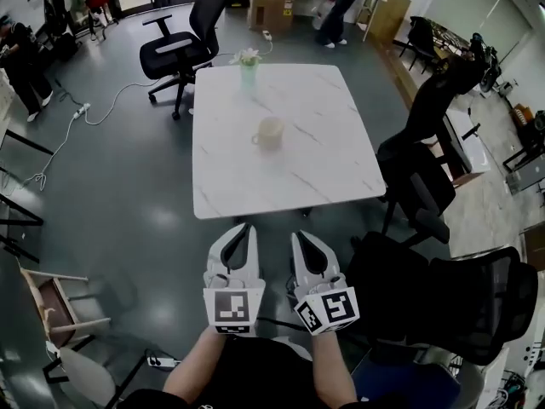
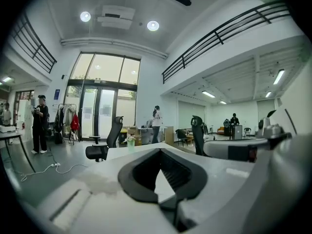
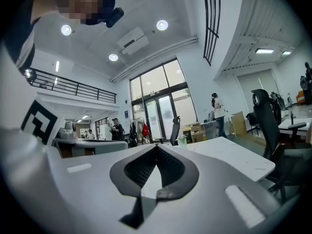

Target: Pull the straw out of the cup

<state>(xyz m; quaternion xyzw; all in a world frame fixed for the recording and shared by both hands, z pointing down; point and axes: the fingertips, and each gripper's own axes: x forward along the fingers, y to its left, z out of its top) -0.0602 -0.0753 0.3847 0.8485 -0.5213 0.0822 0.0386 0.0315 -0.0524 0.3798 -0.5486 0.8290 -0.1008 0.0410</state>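
The left gripper (image 1: pixel 248 227) and right gripper (image 1: pixel 297 235) are both pressed together and empty, and the cup (image 1: pixel 270 132) stands well ahead of them. The straw cannot be made out here. It is probably light and easy to crush, so pinch it gently near its top.

- You face a square white marble-look table (image 1: pixel 315 156) in the upper middle of the head view, standing on a grey floor (image 1: pixel 128 194).
- Near its centre you have a cream mug (image 1: pixel 270 132), upright.
- At the table's far edge, toward the top of the frame, stands a pale green vessel (image 1: pixel 248 70) with something white at its top, too small to identify.
- The two stand well apart.
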